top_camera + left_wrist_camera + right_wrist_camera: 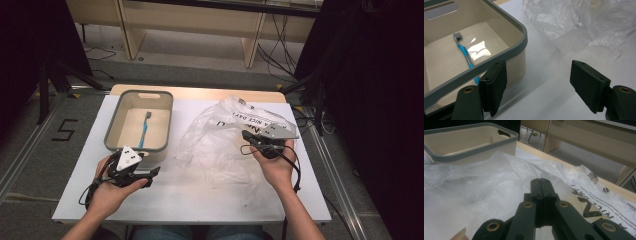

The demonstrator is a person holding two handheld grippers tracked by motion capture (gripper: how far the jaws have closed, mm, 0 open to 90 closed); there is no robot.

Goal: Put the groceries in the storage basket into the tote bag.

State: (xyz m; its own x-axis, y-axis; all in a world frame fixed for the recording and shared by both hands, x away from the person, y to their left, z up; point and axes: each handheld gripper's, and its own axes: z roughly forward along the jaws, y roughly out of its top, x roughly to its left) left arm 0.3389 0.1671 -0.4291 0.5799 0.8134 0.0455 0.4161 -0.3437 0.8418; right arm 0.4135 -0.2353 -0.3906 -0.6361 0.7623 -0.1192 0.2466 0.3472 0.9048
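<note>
High view: white counter (200, 200) w/ a beige bin (161, 125), grey-rimmed, at approx. 10 o'clock from counter centre, and a crumpled clear plastic bag (215, 145) w/ black lettering at approx. 2 o'clock. A blue toothbrush (144, 131) lies flat on the bin floor, bristle end toward 12 o'clock, handle toward 6.

L. gripper (150, 176), in the person's left hand (107, 192), sits at approx. 8 o'clock on the counter, just off the bin's near corner; fingers wide apart, nothing between them. L. gripper view: one finger (495, 87) stands close against the bin (519, 67) outer wall below the rim (contact cannot be told), the other finger (586, 85) over bare counter (544, 82); toothbrush (465, 53) inside the bin at 10 o'clock, bag (579, 22) at 1 o'clock, apart from both fingers.

R. gripper (246, 135), in the right hand (275, 167), is at approx. 3 o'clock, over the bag, pointing toward 9–10 o'clock. R. gripper view: fingers (541, 187) pressed together, tips low over the bag (486, 185) film; whether a fold is pinched between them cannot be told. Bin (474, 142) at 10–11 o'clock, beyond the bag; lettering runs off toward 4 o'clock.
</note>
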